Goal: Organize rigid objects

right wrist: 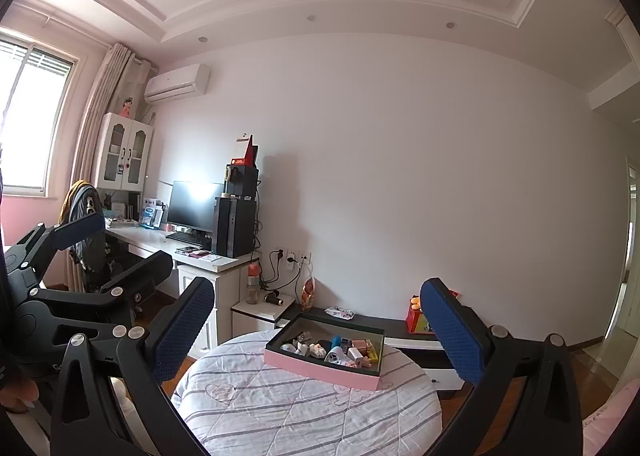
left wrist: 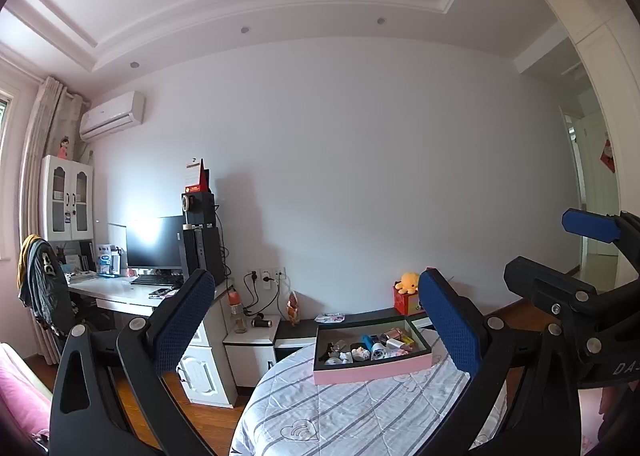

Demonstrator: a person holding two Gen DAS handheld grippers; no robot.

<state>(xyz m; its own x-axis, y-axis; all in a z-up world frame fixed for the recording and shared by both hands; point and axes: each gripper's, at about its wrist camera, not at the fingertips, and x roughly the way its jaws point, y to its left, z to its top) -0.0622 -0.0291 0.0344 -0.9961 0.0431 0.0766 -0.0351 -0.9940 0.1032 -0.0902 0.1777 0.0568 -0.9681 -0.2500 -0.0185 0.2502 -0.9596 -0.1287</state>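
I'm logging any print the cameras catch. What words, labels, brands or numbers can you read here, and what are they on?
"DA-", cut off by the picture's edge: on the right gripper body, seen from the left wrist.
Red box under the yellow plush: print too blurred to read.
Red label on the black stack on the desk: too small.
Air conditioner logo: unreadable.

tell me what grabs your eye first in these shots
The pink box crammed with small items sits on the round striped quilt, dead ahead. Framing it, the right gripper and left gripper both gape open, empty. Behind, a dark monitor on the white desk.
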